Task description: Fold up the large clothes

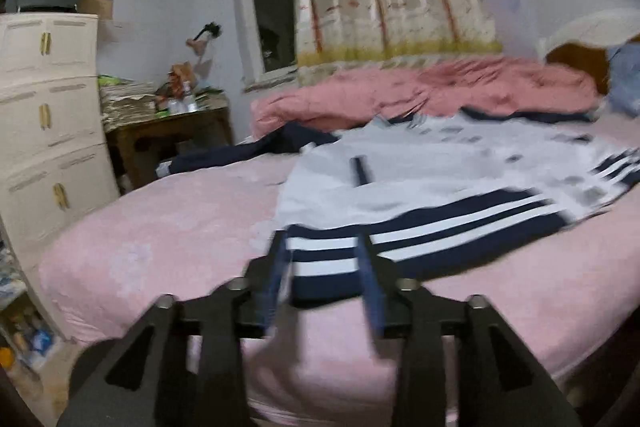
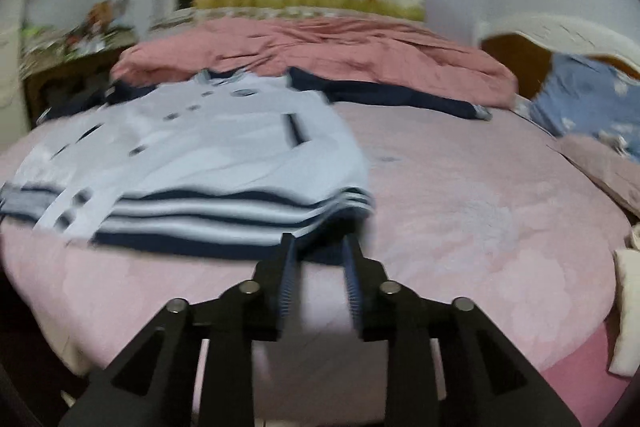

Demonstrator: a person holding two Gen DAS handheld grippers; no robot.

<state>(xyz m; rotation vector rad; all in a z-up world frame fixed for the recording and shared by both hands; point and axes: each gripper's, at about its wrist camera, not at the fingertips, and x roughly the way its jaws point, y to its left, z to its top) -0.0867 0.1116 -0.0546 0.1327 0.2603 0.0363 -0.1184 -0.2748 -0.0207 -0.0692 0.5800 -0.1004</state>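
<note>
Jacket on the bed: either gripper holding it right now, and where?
Nothing held. Left gripper and right gripper both stand open at the jacket's striped hem, pads clear of the fabric.

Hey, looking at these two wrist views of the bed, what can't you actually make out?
- Jacket front markings: motion blur in both views; small dark patches unreadable.
- Jacket's hem corner beside the left gripper: left wrist view, partly behind the finger.
- Clutter on the side table: too small and blurred.
- Cream item at bed's edge: right wrist view, cut off by the lens rim.
</note>
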